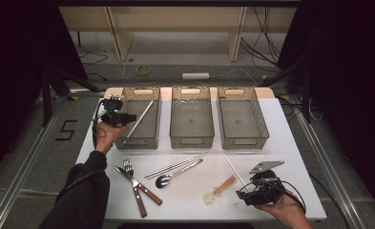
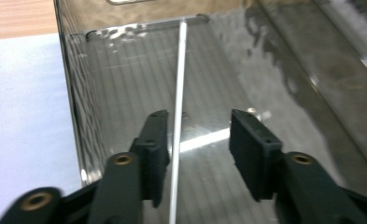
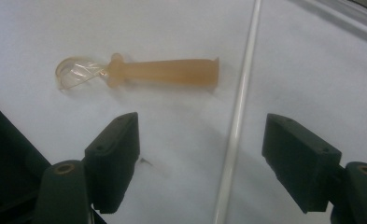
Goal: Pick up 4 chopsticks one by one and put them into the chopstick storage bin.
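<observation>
The left gripper (image 2: pixel 197 156), jaws half open and gripping nothing, hangs over the thin white plastic chopstick (image 2: pixel 179 88), which lies ahead between its jaws in the smoky clear plastic bin (image 2: pixel 74 93). The stick looks light, stiff and slippery; best pinched mid-length.

Three bins stand in a row at 12 o'clock on the table (image 1: pixel 290 143): left bin (image 1: pixel 142 138), middle bin (image 1: pixel 191 138), right bin (image 1: pixel 242 140). A stick (image 1: pixel 140 118) lies slanted in the left bin. At 7 o'clock a fork (image 1: pixel 129 168) and knife (image 1: pixel 140 183) lie crossed. Toward 6 o'clock lie chopsticks (image 1: pixel 178 164), with a spoon (image 1: pixel 175 174) just before them. At 5 o'clock a second stick (image 1: pixel 234 171) lies right of a scoop (image 1: pixel 218 188).
</observation>
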`<state>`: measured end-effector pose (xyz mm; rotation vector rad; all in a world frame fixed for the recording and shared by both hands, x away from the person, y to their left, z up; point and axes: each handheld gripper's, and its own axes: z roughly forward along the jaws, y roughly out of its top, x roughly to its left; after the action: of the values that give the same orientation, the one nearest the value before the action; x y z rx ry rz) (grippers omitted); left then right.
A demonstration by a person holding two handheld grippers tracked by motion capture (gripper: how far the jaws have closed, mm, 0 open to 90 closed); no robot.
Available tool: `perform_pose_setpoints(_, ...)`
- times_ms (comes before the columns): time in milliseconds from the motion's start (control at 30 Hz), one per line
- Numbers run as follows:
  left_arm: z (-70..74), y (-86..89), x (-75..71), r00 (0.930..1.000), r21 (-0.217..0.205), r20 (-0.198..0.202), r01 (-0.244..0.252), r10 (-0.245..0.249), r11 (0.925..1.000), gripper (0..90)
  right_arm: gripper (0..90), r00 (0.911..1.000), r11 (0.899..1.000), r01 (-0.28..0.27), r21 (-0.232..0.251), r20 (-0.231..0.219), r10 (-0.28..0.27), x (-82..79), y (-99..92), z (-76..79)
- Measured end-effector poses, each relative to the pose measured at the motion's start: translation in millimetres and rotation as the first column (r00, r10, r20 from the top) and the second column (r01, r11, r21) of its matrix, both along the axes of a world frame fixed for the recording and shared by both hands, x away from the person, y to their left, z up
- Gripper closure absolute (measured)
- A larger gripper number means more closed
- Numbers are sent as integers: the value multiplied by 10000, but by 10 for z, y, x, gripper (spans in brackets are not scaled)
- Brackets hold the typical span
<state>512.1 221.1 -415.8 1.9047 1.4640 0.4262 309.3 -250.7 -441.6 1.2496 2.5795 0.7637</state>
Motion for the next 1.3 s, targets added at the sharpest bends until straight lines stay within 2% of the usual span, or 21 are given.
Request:
perform_pose_setpoints(167,104,-62,-225,9985,-317,181,521,-516,9981,374,354,9993,9988,160,-462,-334,-176,23,-16,17)
perform_pose_setpoints(300,152,-145,-467,9935,-127,310,1096,-1092,9939,303,403,9963,9927,61,-1206,-847,-164,70,-13,31)
perform_pose_setpoints(400,191,-180,-649,9890,-227,547,1390,-1376,9900,269,445,9934,9875,-71,-1574,-1144,-111,95,15,45)
perform_pose_setpoints(467,217,-197,-728,9870,-55,549,1517,-1512,9884,257,478,9919,9816,-206,-1900,-1270,-37,116,38,46)
perform_pose_setpoints(500,229,-198,-776,9862,-106,704,1511,-1500,9885,243,489,9897,9786,-286,-2036,-1434,-9,126,53,42)
perform_pose_setpoints(567,235,-215,-869,9814,-338,875,1746,-1711,9841,230,515,9854,9738,-369,-2245,-1701,-19,154,67,27)
perform_pose_setpoints(633,223,-237,-957,9733,-488,1046,2100,-2041,9765,208,540,9807,9680,-470,-2467,-1954,-21,178,74,6)
perform_pose_setpoints(733,180,-269,-1080,9652,-749,1081,2466,-2380,9662,186,578,9780,9623,-487,-2677,-2084,-85,183,79,-17)
perform_pose_setpoints(1067,80,-432,-1378,9412,-808,1465,3182,-3045,9446,162,691,9724,9612,-632,-2686,-2335,-13,187,61,-32)
perform_pose_setpoints(1167,54,-442,-1431,9374,-658,1563,3242,-3112,9437,160,717,9711,9607,-578,-2715,-2384,-89,190,57,-24)
perform_pose_setpoints(1300,13,-446,-1483,9335,-716,1649,3332,-3183,9401,161,750,9693,9610,-559,-2708,-2457,-129,202,62,-37)
